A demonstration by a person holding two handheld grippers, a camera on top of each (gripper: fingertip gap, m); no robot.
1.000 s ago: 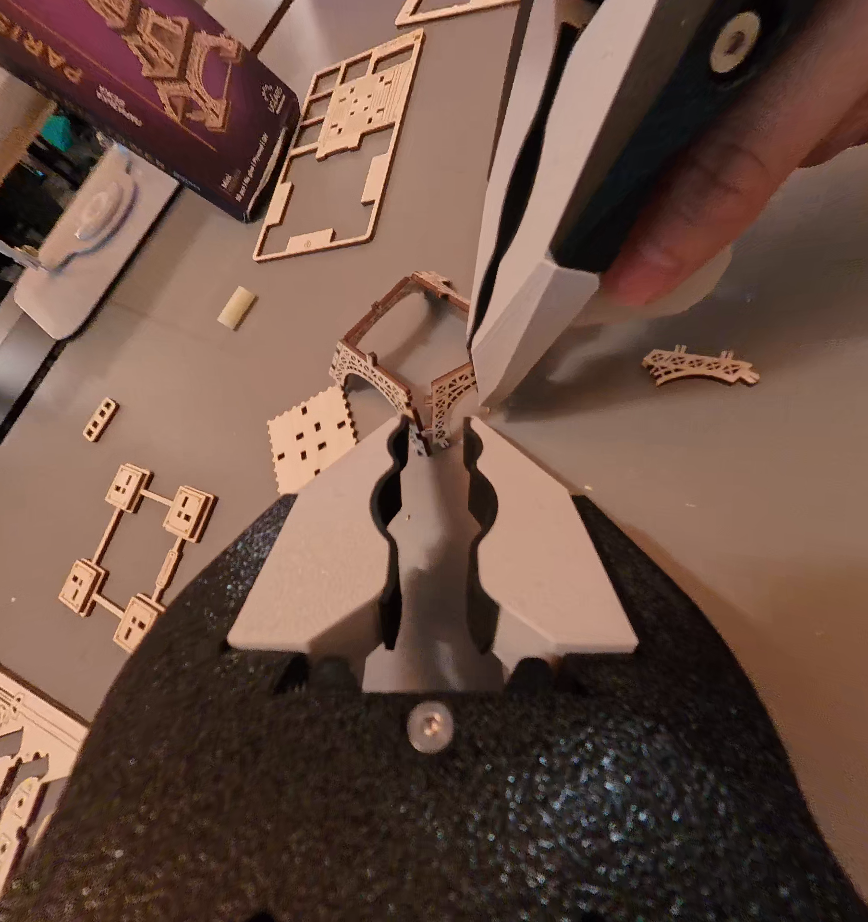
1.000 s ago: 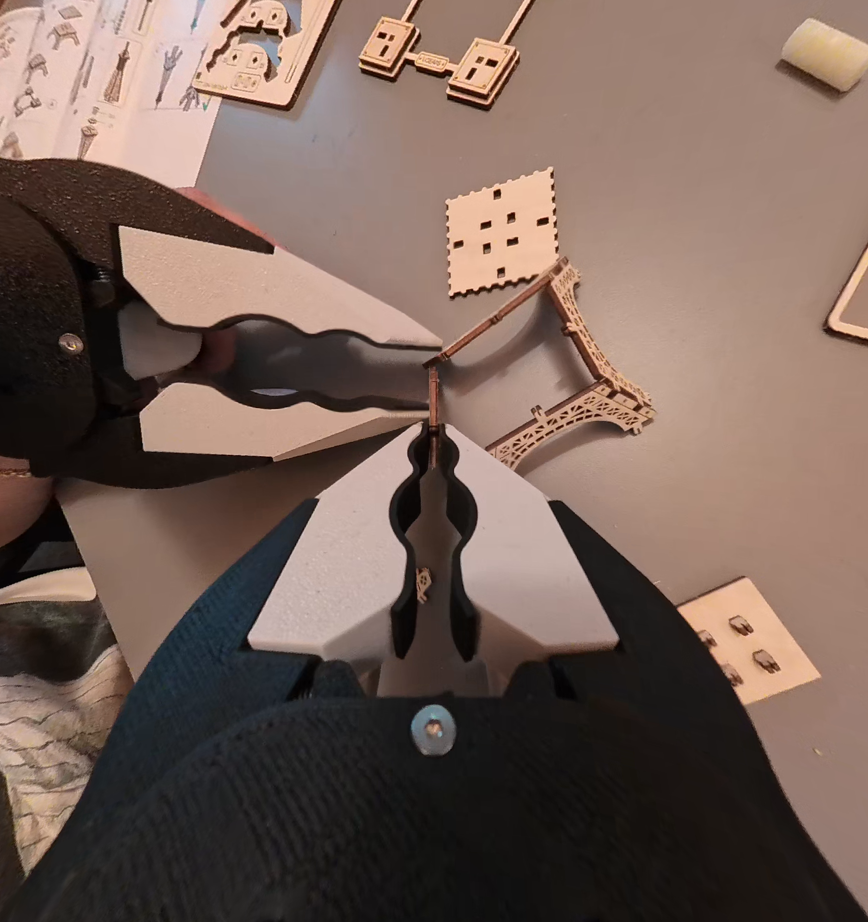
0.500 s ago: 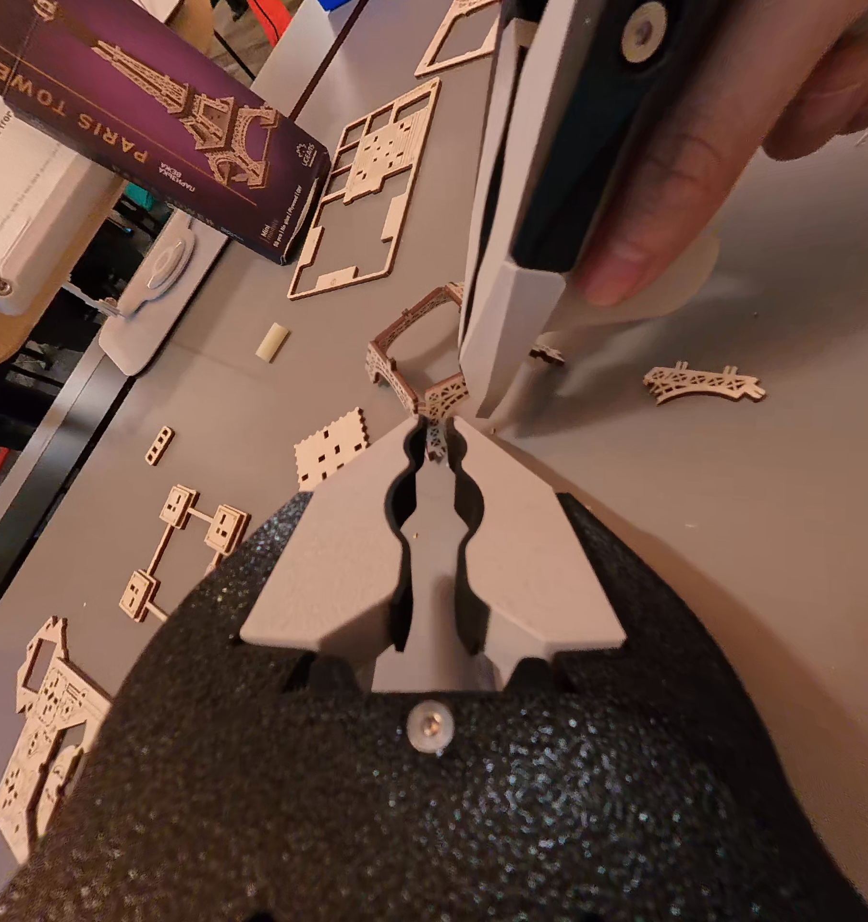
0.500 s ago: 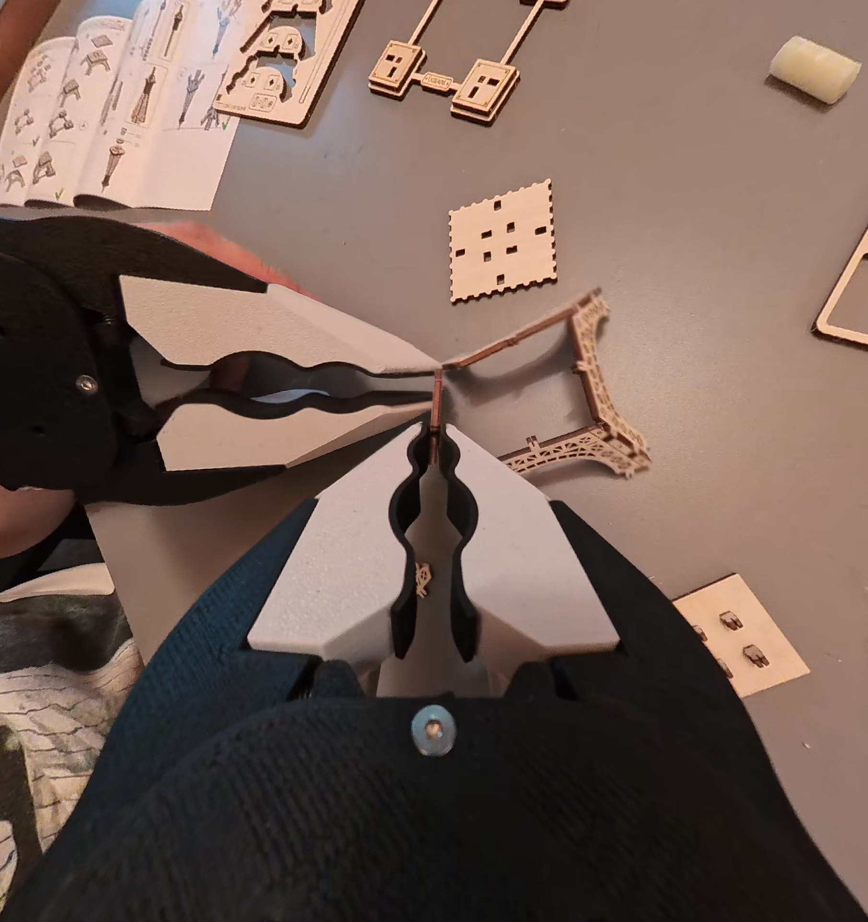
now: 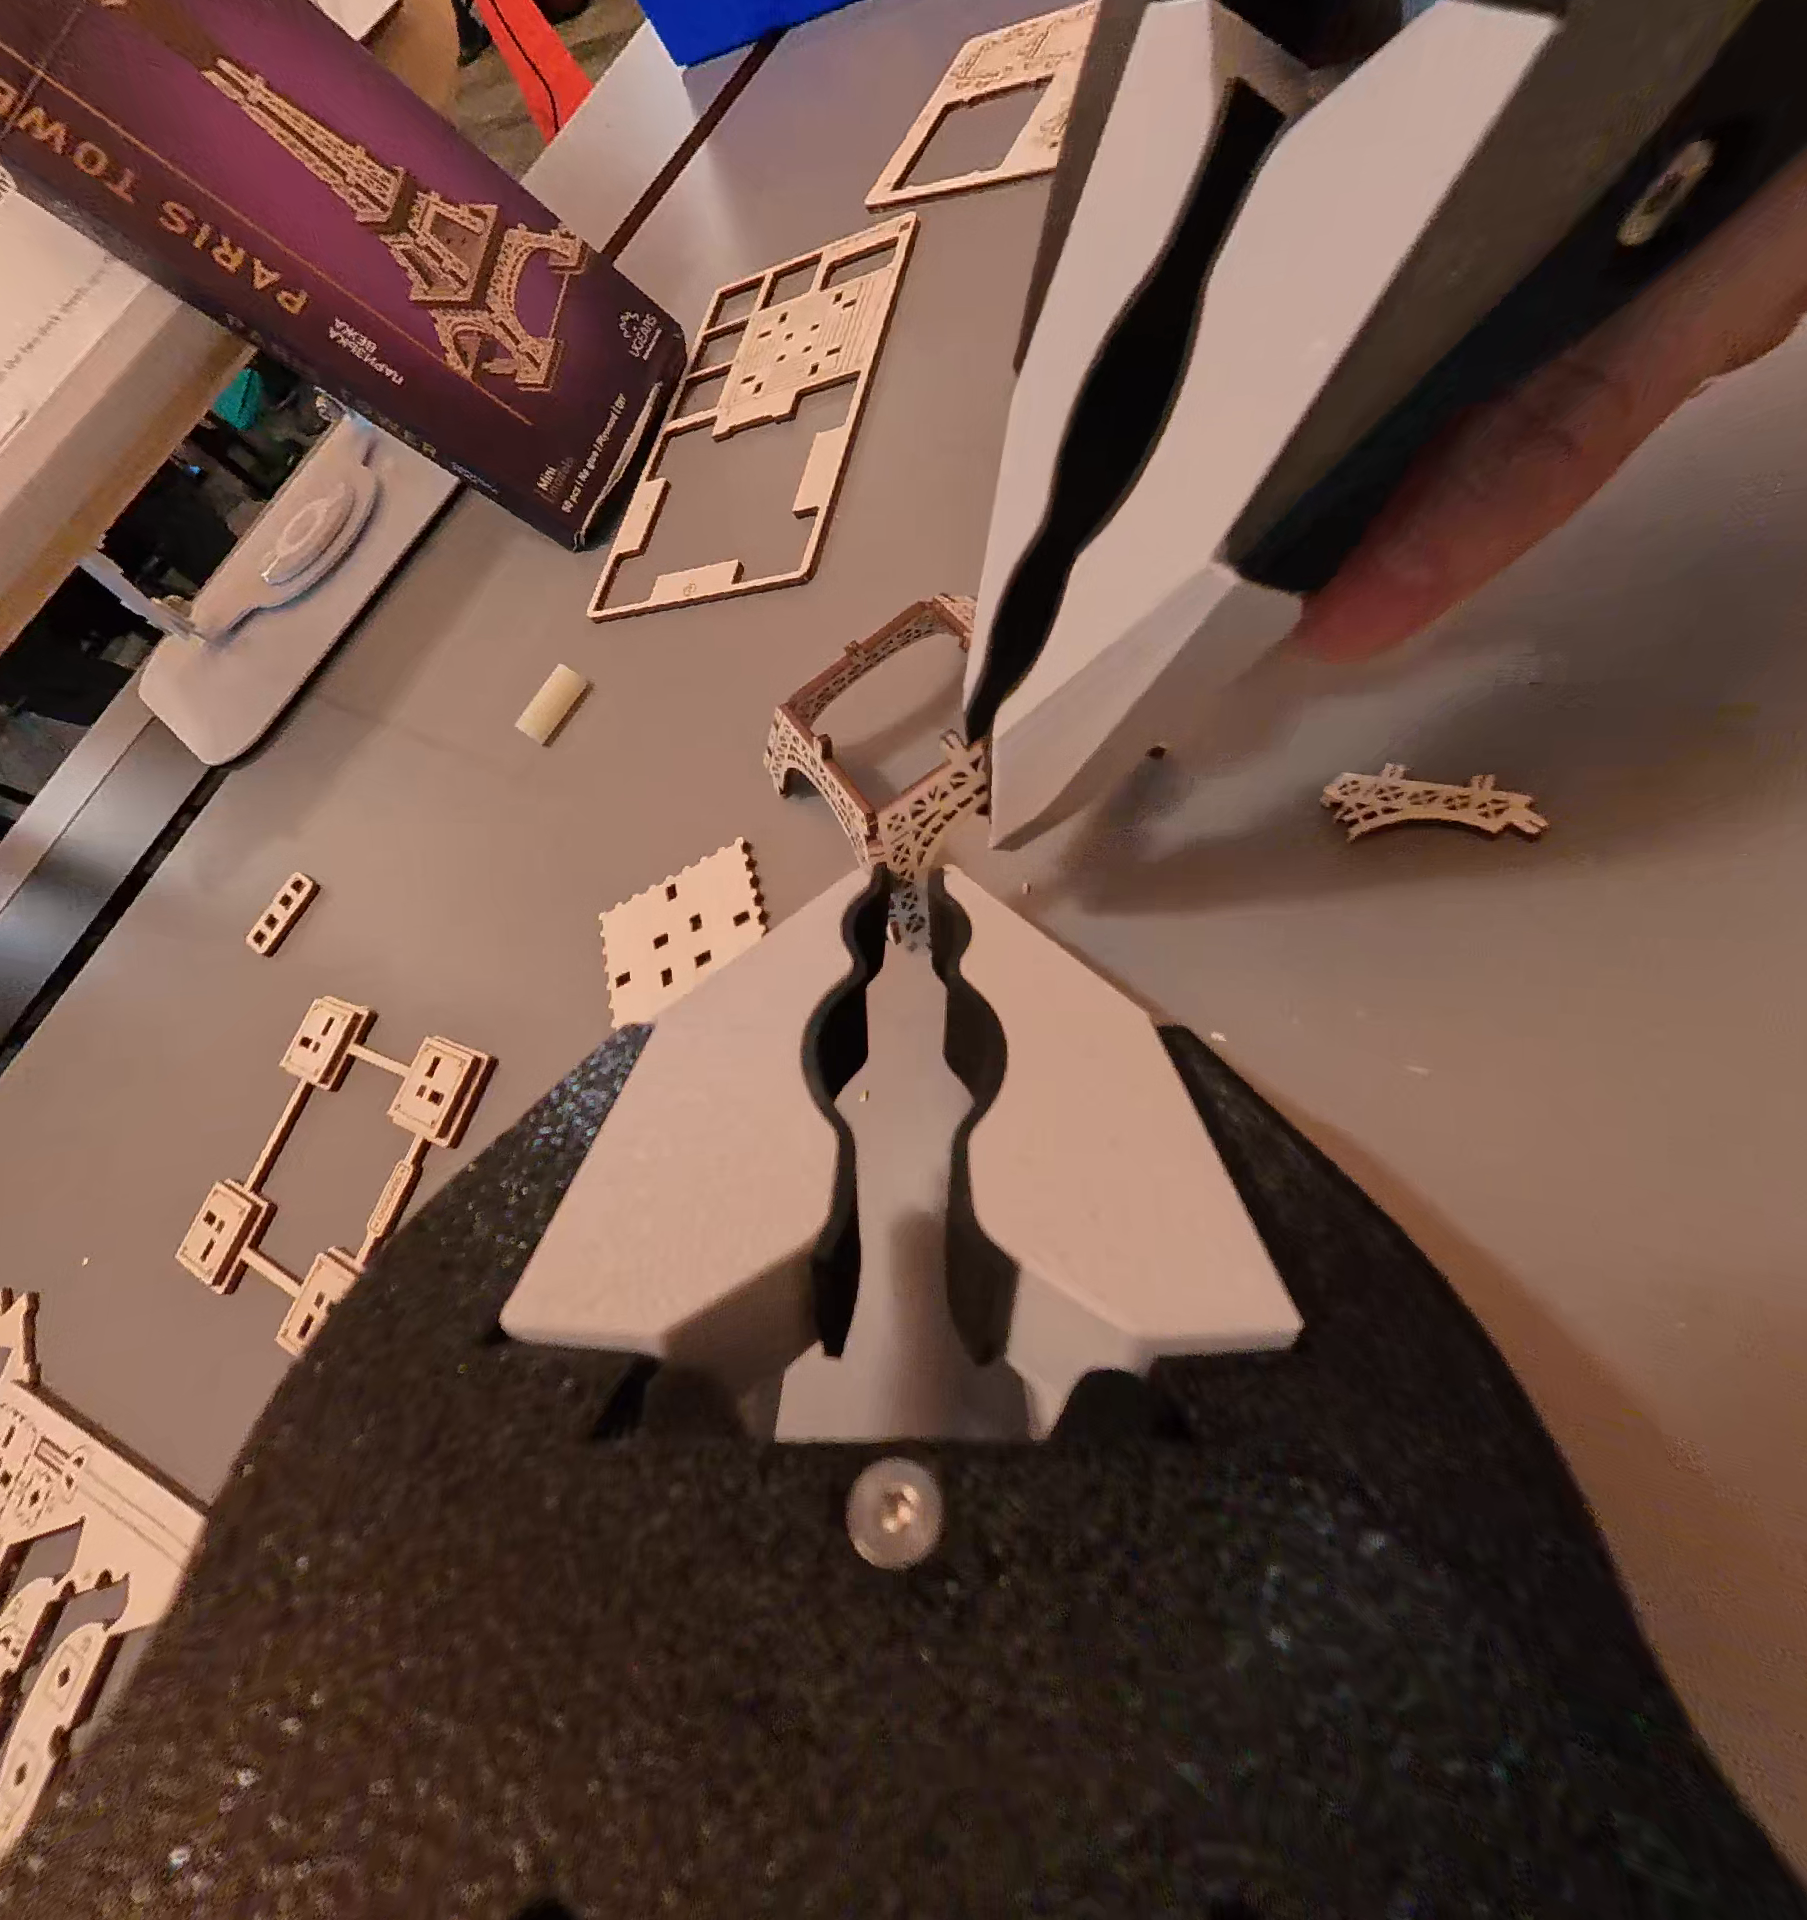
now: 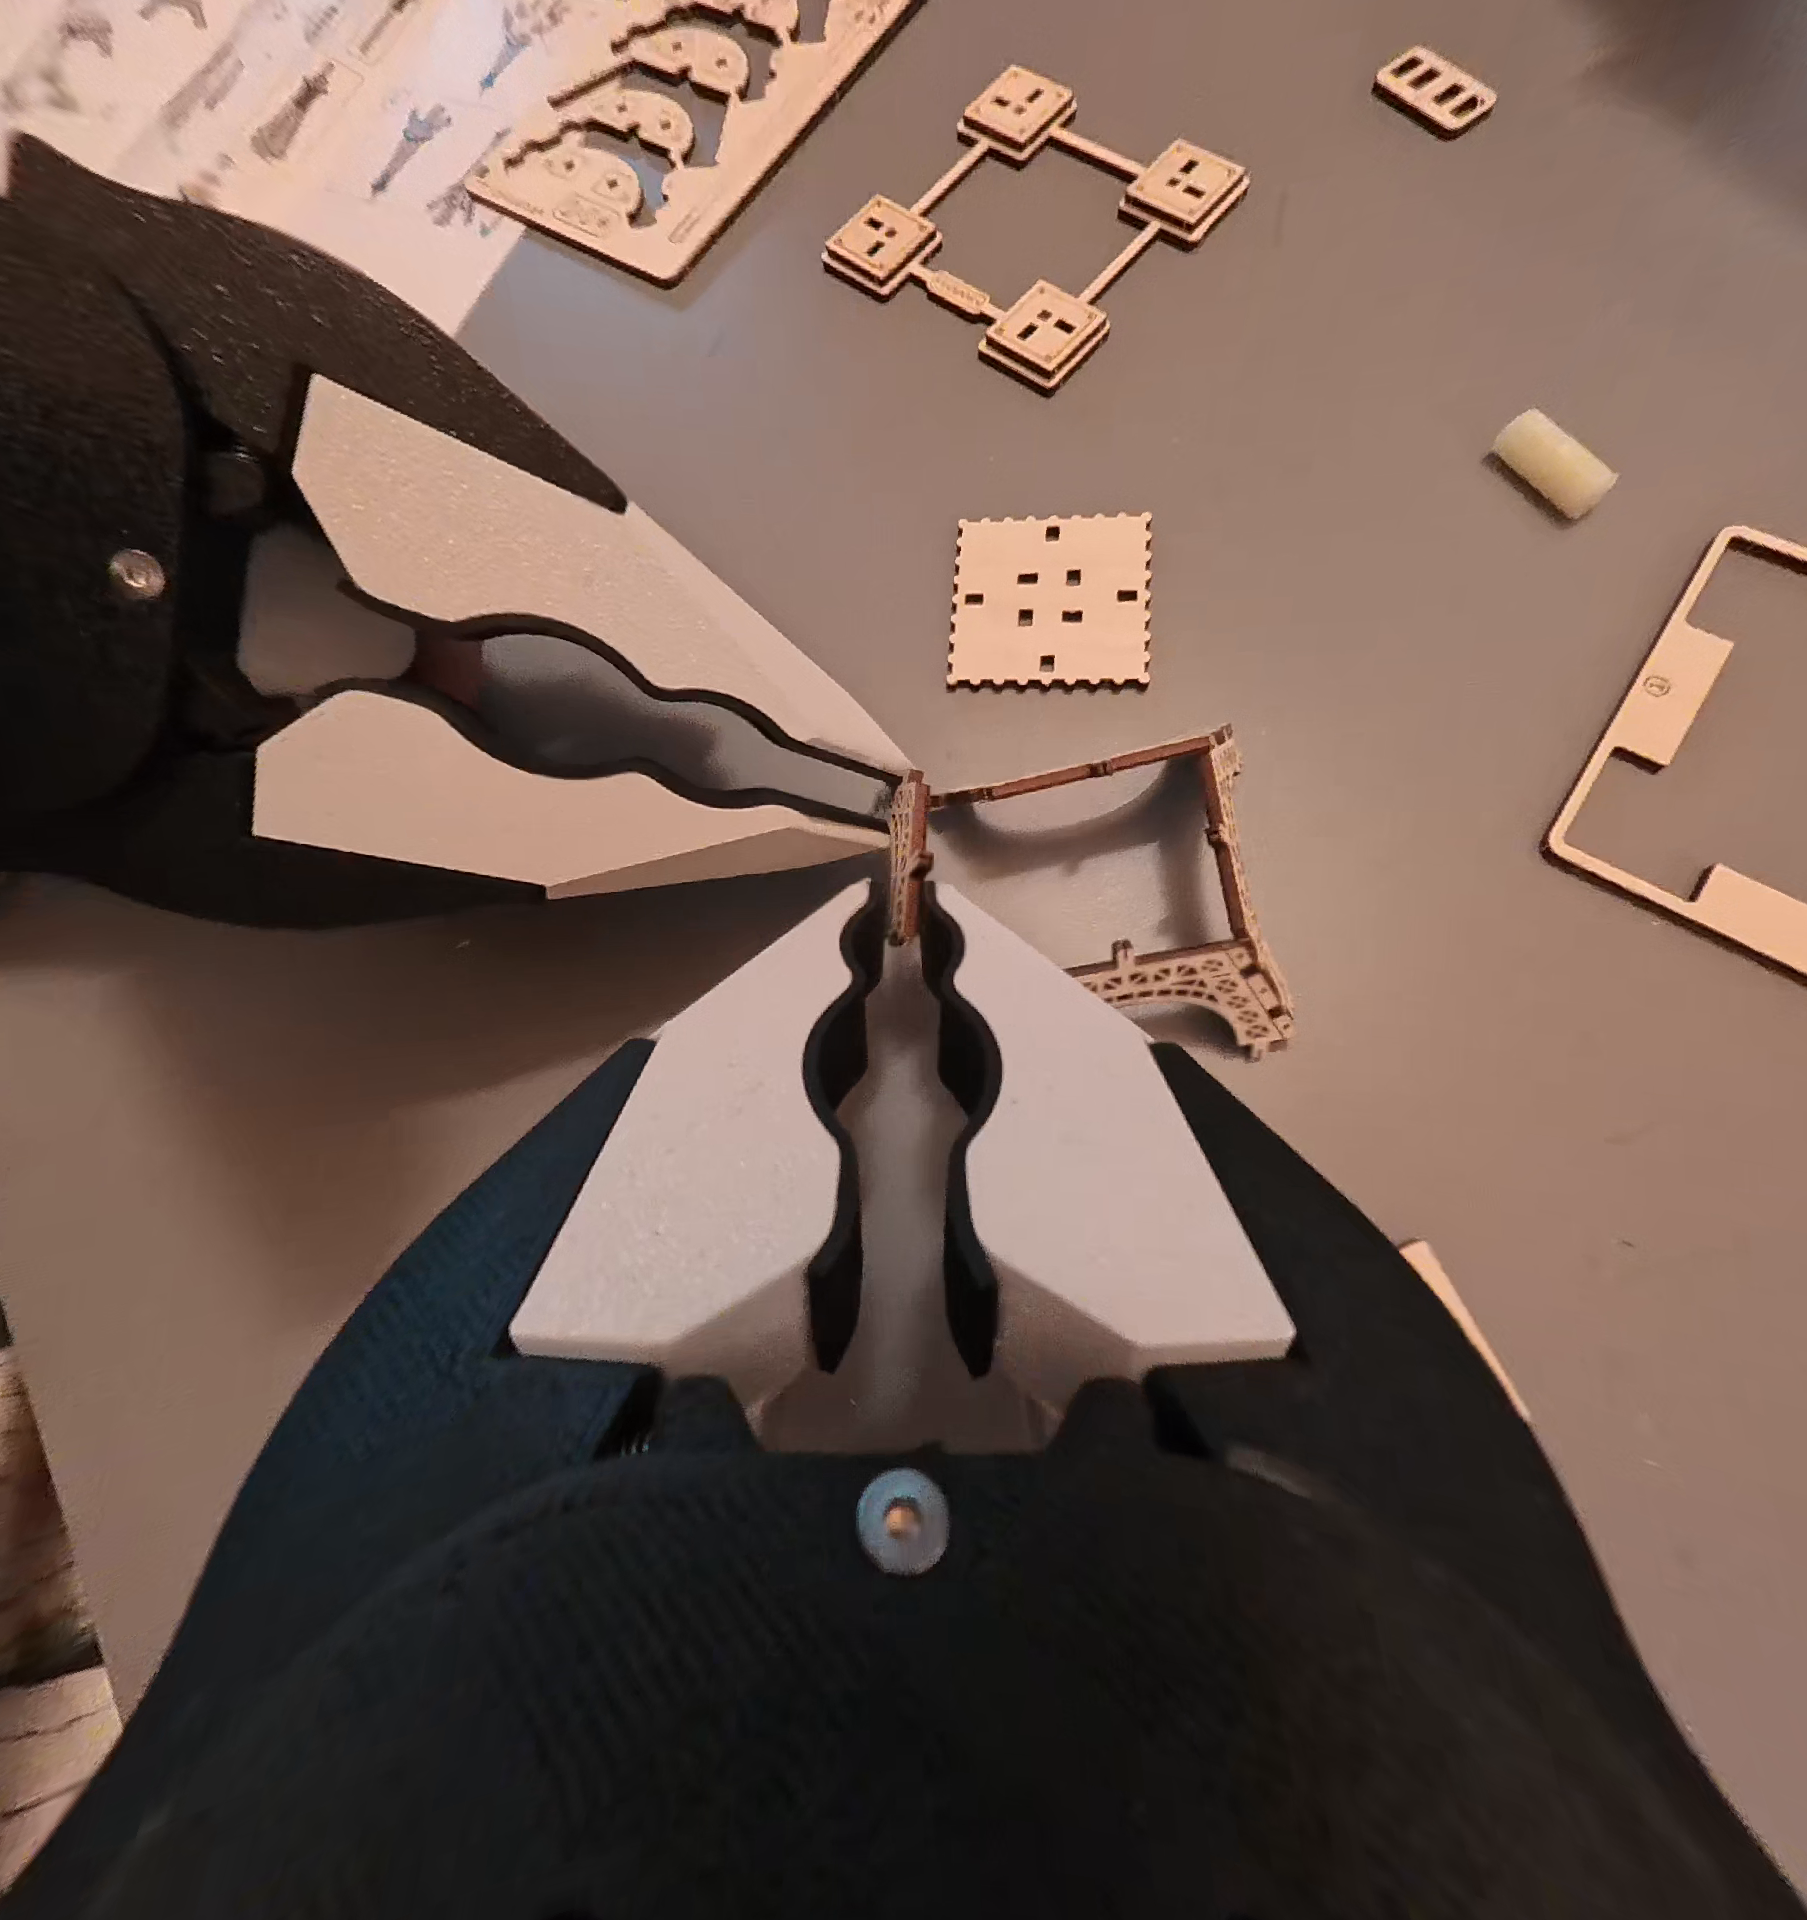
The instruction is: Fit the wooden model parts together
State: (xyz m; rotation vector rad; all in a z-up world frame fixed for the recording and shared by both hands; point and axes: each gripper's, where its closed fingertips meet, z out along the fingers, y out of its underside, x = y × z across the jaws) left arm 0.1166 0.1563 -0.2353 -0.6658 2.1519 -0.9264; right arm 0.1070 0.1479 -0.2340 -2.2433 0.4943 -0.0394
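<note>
A wooden lattice arch frame (image 6: 1190, 977) of three joined sides rests partly on the grey table (image 6: 1501, 1195). At its open corner, a lattice arch piece (image 6: 907, 852) stands upright. My right gripper (image 6: 904, 906) is shut on this piece from below. My left gripper (image 6: 894, 805) comes in from the left, shut on the same corner. In the left wrist view, my left gripper (image 5: 909, 888) pinches the lattice corner (image 5: 935, 810). There my right gripper (image 5: 982, 743) comes down from above onto it, with the frame (image 5: 805, 727) behind. A loose arch piece (image 5: 1434, 805) lies to the right.
A square slotted plate (image 6: 1050, 603) lies beside the frame, with a four-pad base frame (image 6: 1034, 218), a pale cylinder (image 6: 1553, 478) and a small slotted strip (image 6: 1434, 94) beyond. Punched-out sheets (image 6: 1709, 779) (image 5: 764, 416), an instruction sheet (image 6: 255, 104) and the purple kit box (image 5: 307, 239) ring the work area. Less than 4 cm separates the two grippers' tips. It is some 7 cm from my left tips to the square slotted plate (image 6: 1050, 603). Look for it in the left wrist view (image 5: 687, 947) too.
Both grippers keep hold of the corner. The held arch piece has turned from edge-on to showing its lattice face, and the frame has swung round to the right. Both views have tilted.
</note>
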